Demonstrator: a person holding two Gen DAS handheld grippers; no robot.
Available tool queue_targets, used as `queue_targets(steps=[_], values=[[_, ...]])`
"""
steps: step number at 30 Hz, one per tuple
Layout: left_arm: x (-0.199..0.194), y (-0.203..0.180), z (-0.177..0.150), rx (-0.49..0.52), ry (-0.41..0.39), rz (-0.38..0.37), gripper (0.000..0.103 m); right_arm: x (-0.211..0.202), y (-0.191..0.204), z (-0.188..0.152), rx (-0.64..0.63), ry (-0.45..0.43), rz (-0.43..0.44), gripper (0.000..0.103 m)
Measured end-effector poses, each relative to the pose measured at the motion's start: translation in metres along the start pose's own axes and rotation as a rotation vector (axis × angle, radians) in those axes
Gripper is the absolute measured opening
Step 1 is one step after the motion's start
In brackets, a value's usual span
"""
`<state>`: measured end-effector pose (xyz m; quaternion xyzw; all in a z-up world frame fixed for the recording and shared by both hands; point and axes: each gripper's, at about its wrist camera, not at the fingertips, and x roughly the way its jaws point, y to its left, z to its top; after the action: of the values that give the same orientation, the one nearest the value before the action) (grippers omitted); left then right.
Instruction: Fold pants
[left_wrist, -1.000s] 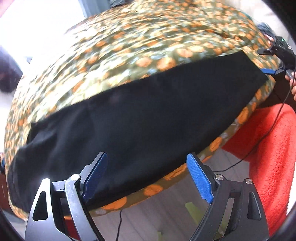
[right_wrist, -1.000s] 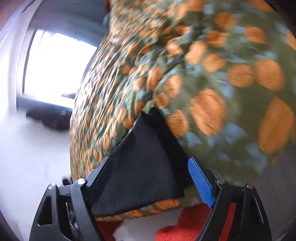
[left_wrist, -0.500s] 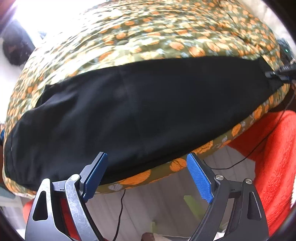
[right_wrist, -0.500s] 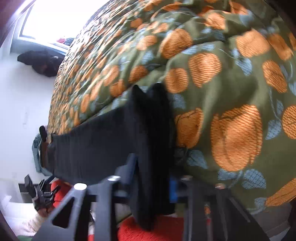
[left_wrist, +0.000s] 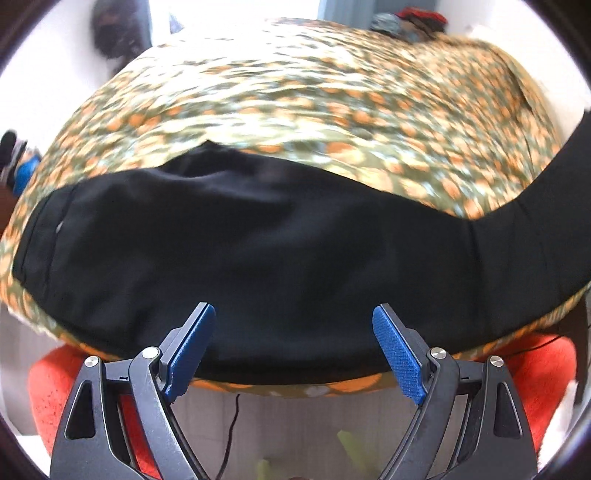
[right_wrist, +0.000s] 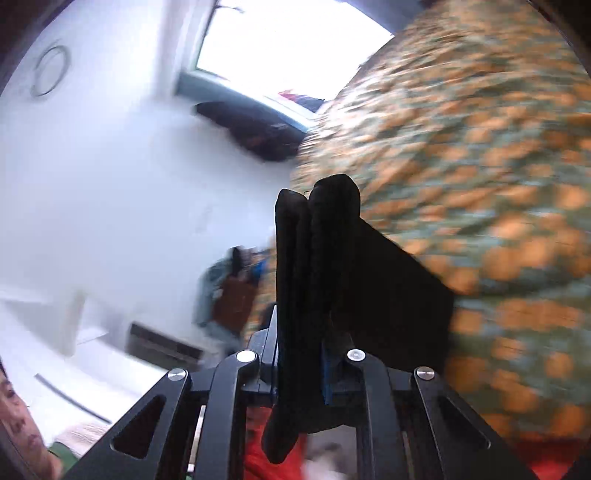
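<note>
Left wrist view: my left gripper (left_wrist: 293, 347) hangs with its jaws wide apart above the near edge of the black pants (left_wrist: 258, 258), its blue pads (left_wrist: 192, 347) pressing on nothing. The pants lie lengthwise across the orange-and-green patterned bedspread (left_wrist: 332, 96), close to its front edge; their right end rises off the bed and runs up and out of view at the right. Below the bed's edge show an orange-red fleece cloth (left_wrist: 48, 398) and a thin black cable (left_wrist: 231, 432).

Right wrist view: my right gripper (right_wrist: 301, 354) is clamped on a bunched end of the pants (right_wrist: 317, 266). The folds stand up between the two fingers and a short tail hangs below them. From the grip, a dark panel of the fabric stretches right toward the blurred bedspread (right_wrist: 498, 184). A bright window (right_wrist: 291, 48) and a white wall (right_wrist: 110, 184) fill the left side.
</note>
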<state>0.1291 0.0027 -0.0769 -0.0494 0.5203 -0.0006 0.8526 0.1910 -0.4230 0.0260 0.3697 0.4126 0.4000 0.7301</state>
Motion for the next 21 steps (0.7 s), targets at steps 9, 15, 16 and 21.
queue_targets(steps=[9,15,16,21], values=[[-0.019,0.079,-0.013,-0.185,-0.06,0.037,0.088,0.217,0.05,-0.036,-0.093,0.227,0.006,0.025],[-0.019,0.124,-0.026,-0.282,-0.058,0.071,0.088,0.276,0.005,-0.097,-0.006,0.319,-0.069,0.076],[-0.019,0.128,-0.028,-0.293,-0.062,0.069,0.088,0.261,-0.001,-0.1,-0.011,0.28,-0.073,0.076],[-0.018,0.099,-0.024,-0.201,-0.116,-0.031,0.088,0.155,-0.023,-0.123,-0.148,0.073,-0.381,0.078]])
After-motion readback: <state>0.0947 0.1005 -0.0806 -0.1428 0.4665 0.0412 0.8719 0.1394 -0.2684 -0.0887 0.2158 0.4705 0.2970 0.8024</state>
